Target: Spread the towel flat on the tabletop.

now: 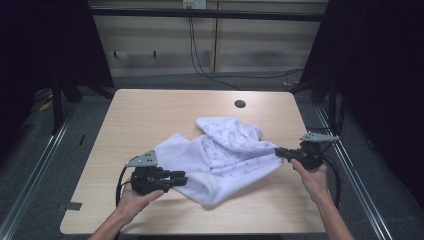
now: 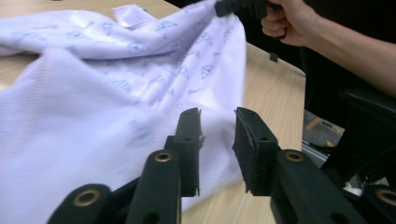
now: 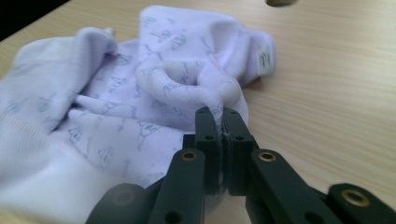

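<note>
A crumpled white cloth (image 1: 220, 155) lies mid-bench (image 1: 150, 110). The right gripper (image 3: 219, 122) has its fingers clamped on the cloth's right edge. The left gripper (image 2: 217, 133), fingers parted and empty, sits at the cloth's left edge.

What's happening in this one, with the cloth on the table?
A person is handling a white printed garment lying crumpled on a wooden table, with a handheld claw in each hand. The right claw is shut on the garment's edge at the table's right side. The left claw is open at the garment's near left side, its jaws apart and gripping nothing yet. The garment is not spread flat.
</note>
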`<state>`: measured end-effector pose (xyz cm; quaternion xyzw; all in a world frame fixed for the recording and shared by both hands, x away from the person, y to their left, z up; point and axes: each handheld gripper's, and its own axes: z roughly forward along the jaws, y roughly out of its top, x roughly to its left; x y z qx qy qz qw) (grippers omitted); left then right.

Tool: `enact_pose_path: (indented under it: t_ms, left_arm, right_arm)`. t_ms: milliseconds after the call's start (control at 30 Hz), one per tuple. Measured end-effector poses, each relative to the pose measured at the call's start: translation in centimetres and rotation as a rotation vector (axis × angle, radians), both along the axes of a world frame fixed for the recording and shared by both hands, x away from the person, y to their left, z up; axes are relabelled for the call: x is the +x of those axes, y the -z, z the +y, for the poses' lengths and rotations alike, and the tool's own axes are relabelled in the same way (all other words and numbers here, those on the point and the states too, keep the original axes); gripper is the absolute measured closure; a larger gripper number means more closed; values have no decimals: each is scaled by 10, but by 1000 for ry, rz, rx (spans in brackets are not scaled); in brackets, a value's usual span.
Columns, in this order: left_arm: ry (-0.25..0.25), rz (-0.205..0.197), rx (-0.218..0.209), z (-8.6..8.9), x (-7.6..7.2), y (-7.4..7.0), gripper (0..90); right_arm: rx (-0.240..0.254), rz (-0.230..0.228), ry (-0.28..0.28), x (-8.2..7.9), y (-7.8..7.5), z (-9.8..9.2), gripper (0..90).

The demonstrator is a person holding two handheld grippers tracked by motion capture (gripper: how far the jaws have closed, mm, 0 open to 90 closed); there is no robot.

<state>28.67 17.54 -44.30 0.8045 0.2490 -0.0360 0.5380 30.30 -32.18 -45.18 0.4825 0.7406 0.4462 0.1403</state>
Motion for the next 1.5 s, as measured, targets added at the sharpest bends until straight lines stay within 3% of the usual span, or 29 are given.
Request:
enact_pose_path:
  t_ms: [33,100,133,200,233,300,367,433,467,600,733,767,800,833,867,1000,1033,1133,1167,1233,1267,1300,1367,1433,1467,1500]
  left_arm:
    - [-15,2,9,2,3,2,686]
    - [-83,28,45,14,17,12,666]
    - [-83,28,45,14,17,12,655]
    - [-130,39,77,22,30,20,636]
    - [-180,43,95,29,42,27,637]
    - [-198,54,102,32,47,31,633]
    - [-213,56,127,36,55,39,621]
    - [-222,74,152,38,62,47,638]
    - [-219,87,165,38,63,50,638]
    - [-160,94,265,28,60,60,852]
    - [-134,79,283,23,49,60,877]
    - [-128,107,264,24,40,60,877]
    - [-128,107,264,24,40,60,877]
    - [-107,121,270,22,28,59,875]
    - [-107,121,270,22,28,59,871]
    - [-3,157,268,17,-2,56,833]
    - [0,158,265,17,-6,55,806]
    - [-2,141,248,20,-5,52,775]
    - [-19,138,223,21,-2,51,751]
    - [-74,128,189,26,8,47,751]
    - [-130,120,174,29,19,46,757]
    - [-130,120,174,29,19,46,758]
    - [-159,106,211,28,27,50,758]
    - [-156,104,266,28,29,60,762]
    - [-156,104,266,28,29,60,767]
    - [-155,108,266,28,29,60,767]
  right_arm:
    - [-16,14,24,1,6,-4,689]
    - [-23,17,47,-2,8,-3,556]
    - [-23,17,47,-2,8,-3,556]
    - [-32,-19,40,-12,0,-1,510]
    - [-23,-31,37,-16,-3,0,510]
    - [-8,-46,26,-20,-6,1,509]
    - [9,-54,-10,-27,-8,9,509]
    - [15,-30,-101,-35,-3,34,511]
    - [15,-30,-101,-35,-3,34,511]
    - [-9,8,-247,-37,7,82,514]
    - [-4,12,-371,-36,8,129,515]
    - [21,16,-411,-34,7,145,518]
    - [26,16,-436,-34,8,155,518]
    - [26,22,-464,-34,9,164,518]
    - [26,22,-464,-34,9,164,518]
    - [17,69,-598,-45,19,207,517]
    - [9,76,-621,-48,21,214,516]
    - [13,90,-666,-55,25,224,516]
    - [-11,100,-703,-61,29,231,506]
    - [-10,107,-725,-63,31,233,504]
    - [-35,116,-727,-65,36,235,482]
    - [-35,116,-727,-65,36,235,482]
    - [-91,111,-727,-67,43,237,467]
    - [-115,98,-718,-67,45,239,559]
    - [-138,81,-701,-68,45,239,629]
    - [-138,81,-701,-68,45,239,629]
